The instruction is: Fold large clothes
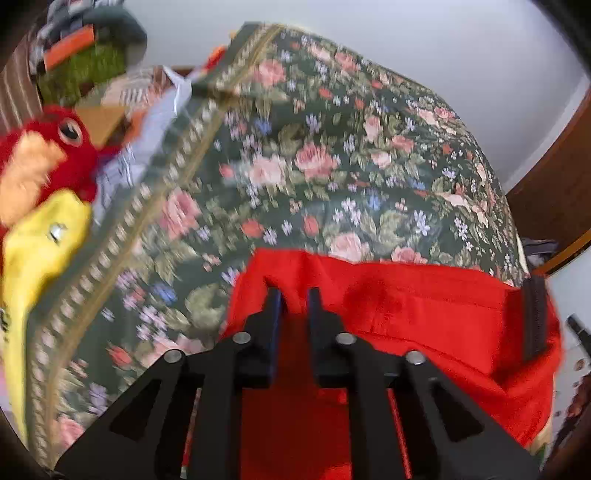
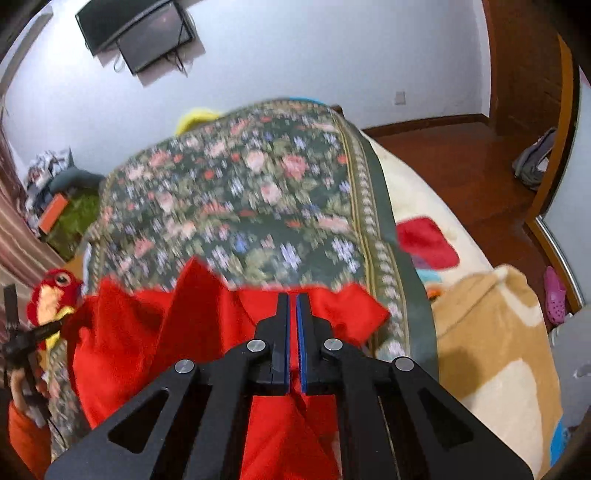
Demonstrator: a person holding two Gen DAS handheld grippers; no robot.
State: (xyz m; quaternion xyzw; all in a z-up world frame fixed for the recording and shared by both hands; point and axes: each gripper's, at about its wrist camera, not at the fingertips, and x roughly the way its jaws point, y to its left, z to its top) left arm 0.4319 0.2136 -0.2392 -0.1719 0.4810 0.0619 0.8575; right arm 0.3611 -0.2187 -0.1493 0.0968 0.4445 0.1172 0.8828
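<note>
Here the left fingers (image 1: 295, 295) gape around the red garment (image 1: 424, 310), the right fingers (image 2: 293, 299) pinch it, edges hidden.

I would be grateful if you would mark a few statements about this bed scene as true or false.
1. The red garment lies on a floral bedspread. True.
2. The right tool stands wide open. False: its jaws are closed on red fabric.
3. A red plush toy sits beside the bedspread. True.
4. The bedspread is plain blue. False: it is dark green with roses.
5. A screen hangs on the wall. True.
</note>
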